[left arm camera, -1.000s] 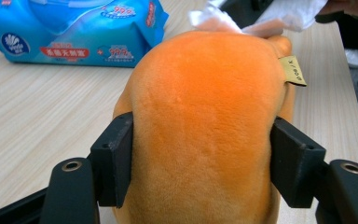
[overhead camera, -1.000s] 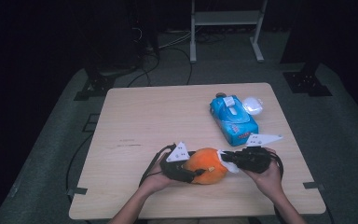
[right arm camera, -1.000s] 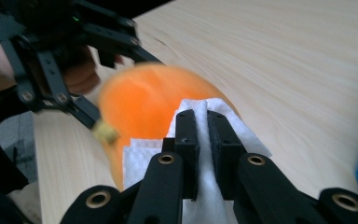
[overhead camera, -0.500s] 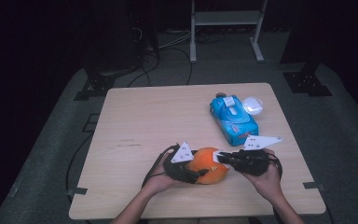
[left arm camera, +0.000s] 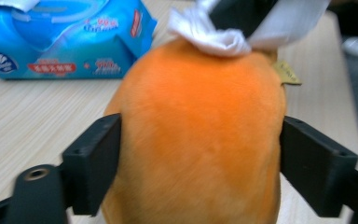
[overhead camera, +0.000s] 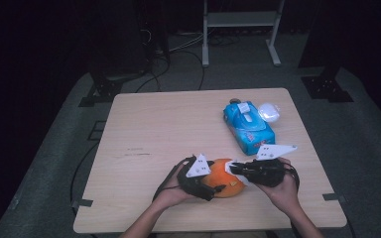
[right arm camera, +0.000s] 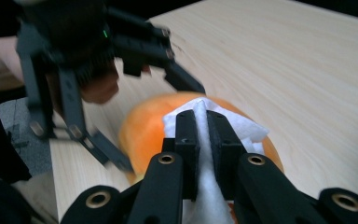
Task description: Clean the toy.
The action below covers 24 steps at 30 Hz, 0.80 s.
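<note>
An orange plush fruit (overhead camera: 222, 177) lies near the table's front edge. My left gripper (overhead camera: 214, 184) is shut on it, one black jaw on each flank of the orange toy (left arm camera: 200, 140). My right gripper (overhead camera: 234, 169) comes in from the right, shut on a white wipe (right arm camera: 205, 140) that presses on top of the orange toy (right arm camera: 142, 126). From the left gripper view the bunched wipe (left arm camera: 214, 35) rests on the toy's upper end. The left gripper (right arm camera: 121, 70) stands behind the toy in the right gripper view.
A blue pack of wet wipes (overhead camera: 248, 126) lies at the right rear of the wooden table (overhead camera: 154, 129), with a small white round case (overhead camera: 269, 112) beside it. The same pack (left arm camera: 65, 39) sits beyond the toy. Cables and stand legs lie on the floor behind.
The wipe in my right gripper has slid a little leftward over the toy's top. My left gripper has kept its hold, shifting only slightly.
</note>
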### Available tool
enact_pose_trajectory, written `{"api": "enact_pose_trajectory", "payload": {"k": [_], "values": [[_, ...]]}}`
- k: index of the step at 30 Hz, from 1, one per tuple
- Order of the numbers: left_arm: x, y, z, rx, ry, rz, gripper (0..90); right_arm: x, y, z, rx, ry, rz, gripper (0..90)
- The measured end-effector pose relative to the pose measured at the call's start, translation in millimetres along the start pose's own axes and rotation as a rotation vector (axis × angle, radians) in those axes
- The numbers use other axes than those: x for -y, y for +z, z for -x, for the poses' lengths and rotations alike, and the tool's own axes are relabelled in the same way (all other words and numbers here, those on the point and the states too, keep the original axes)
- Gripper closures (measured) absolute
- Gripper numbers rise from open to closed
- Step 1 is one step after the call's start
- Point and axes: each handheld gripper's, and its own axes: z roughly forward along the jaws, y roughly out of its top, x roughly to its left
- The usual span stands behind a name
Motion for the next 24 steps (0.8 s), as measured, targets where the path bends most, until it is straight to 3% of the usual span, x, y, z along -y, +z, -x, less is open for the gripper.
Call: {"api": "enact_pose_trajectory", "payload": {"k": [2, 4, 6, 9, 11, 13, 15, 17, 19, 21, 24], "values": [[2.5, -3.8, -7.5, 0.007, -0.067, 0.023, 11.2, 5.6, -4.0, 6.1, -0.002, 0.021, -0.002, 82.9], [4.9, -4.0, -12.5, 0.02, -0.108, 0.02, 10.7, 9.1, -8.5, 11.2, -0.002, 0.046, 0.004, 82.9], [5.5, -1.6, -11.7, 0.038, -0.102, 0.013, 16.3, 8.9, -9.9, 12.8, 0.004, 0.051, 0.003, 82.9], [0.3, 1.9, -5.6, 0.026, -0.064, -0.006, 22.7, 1.6, -6.5, 5.9, 0.001, 0.027, 0.008, 82.9], [-3.0, 4.3, 0.8, 0.028, -0.025, -0.016, 23.1, -6.2, -2.1, -2.9, -0.022, -0.012, 0.011, 82.9], [-3.2, 4.9, 3.3, 0.028, 0.001, -0.02, 21.0, -11.8, 1.4, -10.5, -0.011, -0.054, -0.011, 82.9], [0.5, 3.1, -2.2, 0.039, -0.034, -0.001, 15.6, -11.1, 2.0, -11.0, 0.013, -0.078, -0.028, 83.0], [5.2, 3.4, -8.1, 0.045, -0.078, -0.012, 8.7, -6.0, -1.1, -3.3, 0.019, -0.053, -0.019, 83.0], [10.7, 5.6, -12.8, 0.056, -0.117, -0.02, 7.9, -2.6, -5.5, 3.0, 0.028, -0.035, -0.006, 82.9], [12.7, 8.8, -13.1, 0.083, -0.123, -0.015, 15.8, -1.6, -9.3, 7.4, 0.039, -0.017, 0.006, 82.9], [8.8, 8.5, -9.9, 0.067, -0.095, -0.01, 29.5, -2.2, -6.3, 3.8, 0.043, -0.022, -0.002, 82.9]]}}
